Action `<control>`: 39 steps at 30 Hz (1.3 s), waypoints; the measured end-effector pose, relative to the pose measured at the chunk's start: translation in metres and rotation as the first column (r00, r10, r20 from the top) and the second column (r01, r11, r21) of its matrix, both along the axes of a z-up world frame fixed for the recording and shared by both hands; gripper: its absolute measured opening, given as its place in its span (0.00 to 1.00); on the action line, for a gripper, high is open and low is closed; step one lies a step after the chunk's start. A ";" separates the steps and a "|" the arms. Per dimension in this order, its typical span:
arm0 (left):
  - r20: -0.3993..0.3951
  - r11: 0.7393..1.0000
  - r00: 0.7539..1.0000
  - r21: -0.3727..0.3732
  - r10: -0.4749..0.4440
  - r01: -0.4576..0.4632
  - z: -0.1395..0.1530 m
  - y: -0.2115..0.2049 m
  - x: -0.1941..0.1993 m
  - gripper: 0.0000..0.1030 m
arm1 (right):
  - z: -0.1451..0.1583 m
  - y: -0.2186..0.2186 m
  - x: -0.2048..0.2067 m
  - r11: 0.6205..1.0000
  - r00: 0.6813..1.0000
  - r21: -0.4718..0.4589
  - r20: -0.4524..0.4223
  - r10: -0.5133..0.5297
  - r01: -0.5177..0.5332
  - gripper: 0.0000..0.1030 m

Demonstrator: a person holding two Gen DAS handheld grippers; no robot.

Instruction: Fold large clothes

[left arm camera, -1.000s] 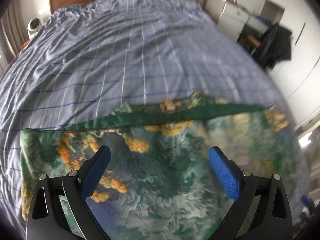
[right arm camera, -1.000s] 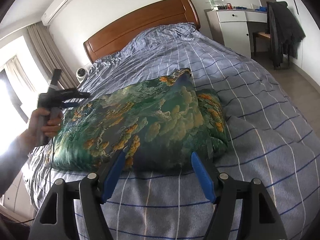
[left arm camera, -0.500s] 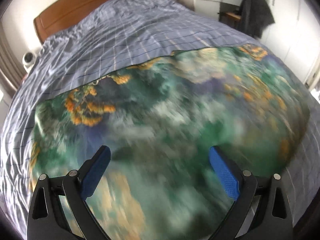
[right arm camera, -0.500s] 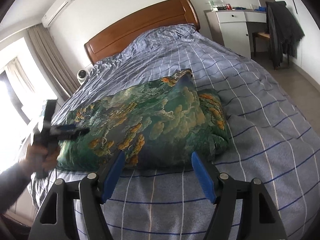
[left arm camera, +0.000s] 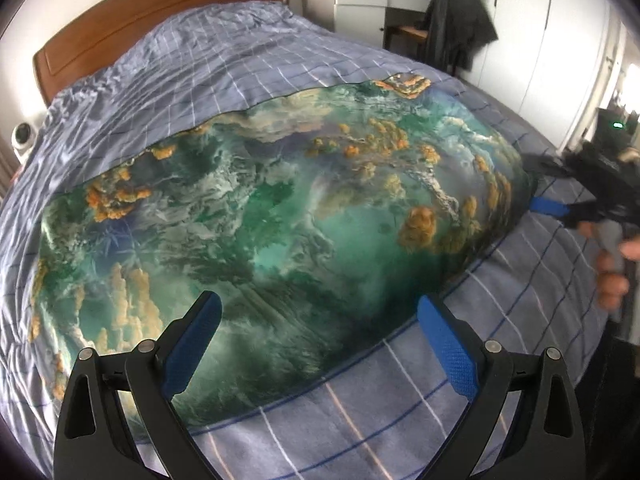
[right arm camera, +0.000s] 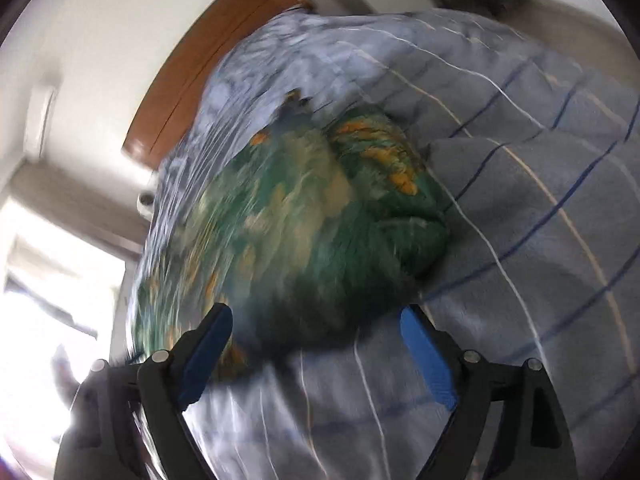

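A large green garment [left arm camera: 280, 220] printed with orange and white clouds lies folded flat on the bed. It also shows, blurred, in the right wrist view [right arm camera: 312, 216]. My left gripper [left arm camera: 320, 332] is open and empty above the garment's near edge. My right gripper [right arm camera: 316, 340] is open and empty at the garment's near end. In the left wrist view the right gripper [left arm camera: 560, 208] shows at the garment's right end, held by a hand [left arm camera: 612, 264].
The bed has a blue checked cover [left arm camera: 400, 420] and a wooden headboard [left arm camera: 140, 12]. A white dresser [left arm camera: 360, 4] and a chair with a dark jacket [left arm camera: 456, 32] stand at the back right. A bright window [right arm camera: 48, 280] is at the left.
My left gripper has swung back toward the near edge, so the whole garment shows. My right gripper has moved fast and tilted, and its view is blurred.
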State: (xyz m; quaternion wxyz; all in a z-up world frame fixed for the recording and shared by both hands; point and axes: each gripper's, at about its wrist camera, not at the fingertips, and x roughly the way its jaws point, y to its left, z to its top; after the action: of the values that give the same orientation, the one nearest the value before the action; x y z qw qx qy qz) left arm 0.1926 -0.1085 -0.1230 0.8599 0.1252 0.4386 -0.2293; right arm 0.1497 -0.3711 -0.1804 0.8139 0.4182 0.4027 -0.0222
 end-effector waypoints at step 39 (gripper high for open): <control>-0.224 0.995 0.975 -0.094 -0.012 -0.009 0.128 0.030 0.053 0.32 | 0.158 0.310 -0.024 0.248 0.554 -0.947 0.096 0.827 -0.205 0.41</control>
State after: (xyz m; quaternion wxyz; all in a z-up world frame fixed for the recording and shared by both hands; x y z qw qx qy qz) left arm 0.2455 -0.0783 0.0051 0.8097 0.0578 0.5213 -0.2631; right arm 0.1258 -0.0612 -0.0224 0.9331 -0.2395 0.1766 0.2018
